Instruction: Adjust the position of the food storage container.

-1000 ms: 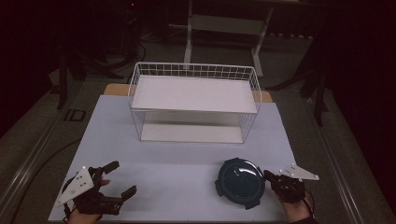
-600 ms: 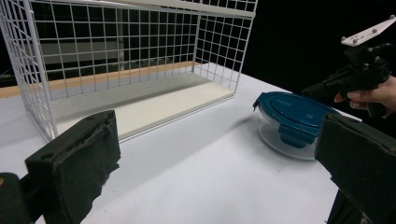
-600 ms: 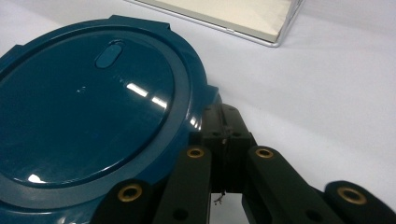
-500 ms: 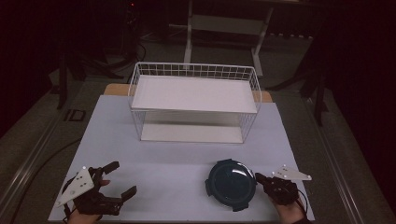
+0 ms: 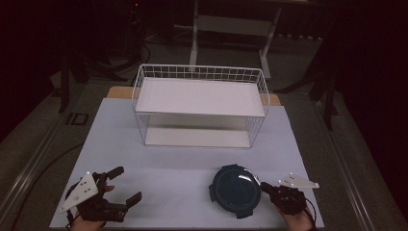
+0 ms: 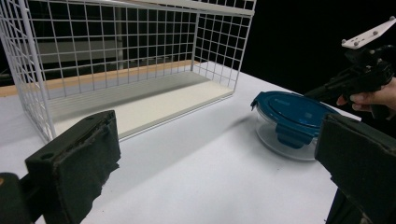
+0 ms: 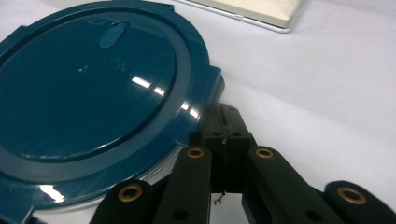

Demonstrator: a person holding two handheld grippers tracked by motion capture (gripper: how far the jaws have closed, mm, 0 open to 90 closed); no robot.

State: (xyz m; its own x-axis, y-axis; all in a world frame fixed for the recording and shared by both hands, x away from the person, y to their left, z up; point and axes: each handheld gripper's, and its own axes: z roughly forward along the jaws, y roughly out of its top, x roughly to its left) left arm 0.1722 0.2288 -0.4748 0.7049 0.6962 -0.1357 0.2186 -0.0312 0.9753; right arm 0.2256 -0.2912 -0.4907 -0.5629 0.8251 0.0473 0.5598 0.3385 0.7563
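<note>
the left gripper (image 5: pixel 122 185) sits at the table's (image 5: pixel 183 168) near left corner as before, jaws spread wide and empty. the white wire basket (image 5: pixel 199 106) stands untouched mid-table. over the last second the round glass container with the blue clip lid (image 5: pixel 235 190) has slid left across the near edge, the right gripper (image 5: pixel 263 186) pressed together against its rim, so it looks like it is being pushed, not lifted.

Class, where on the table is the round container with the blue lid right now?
In the high view, the container sits on the near right part of the table, in front of the wire basket, with the right gripper at its right edge.
</note>
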